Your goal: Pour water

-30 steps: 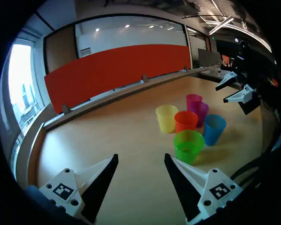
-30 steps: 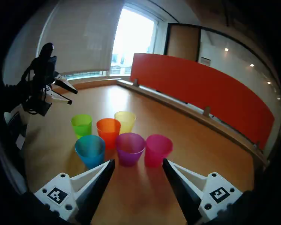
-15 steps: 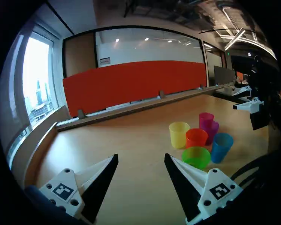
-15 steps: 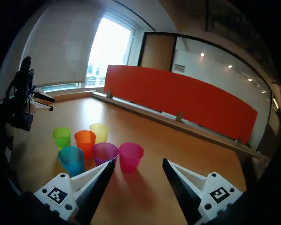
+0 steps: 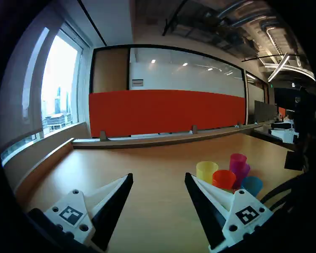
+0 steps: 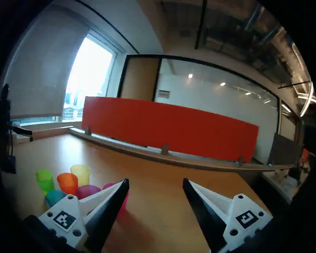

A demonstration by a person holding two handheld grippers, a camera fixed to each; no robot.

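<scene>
Several coloured plastic cups stand bunched on the wooden table (image 5: 149, 156). The left gripper view has the yellow cup (image 5: 207, 170), orange cup (image 5: 223, 178), magenta cup (image 5: 238, 160) and blue cup (image 5: 252, 184) at the lower right, just past my left gripper's right finger. My left gripper (image 5: 158, 176) is open and holds nothing. The right gripper view has the green cup (image 6: 44, 179), orange cup (image 6: 67, 182), yellow cup (image 6: 81, 173), blue cup (image 6: 54, 197) and purple cup (image 6: 87, 191) at the lower left, partly behind the left finger. My right gripper (image 6: 155, 181) is open with nothing in it.
A long red partition (image 5: 166, 111) runs along the table's far edge above a raised wooden ledge (image 5: 166, 139). A bright window (image 5: 59, 101) lies to the left. The left gripper's finger (image 6: 22, 131) pokes in at the far left of the right gripper view.
Both views have tilted up and pulled back. The cups have dropped lower in each picture and now sit partly behind the fingers. Both grippers stay open.
</scene>
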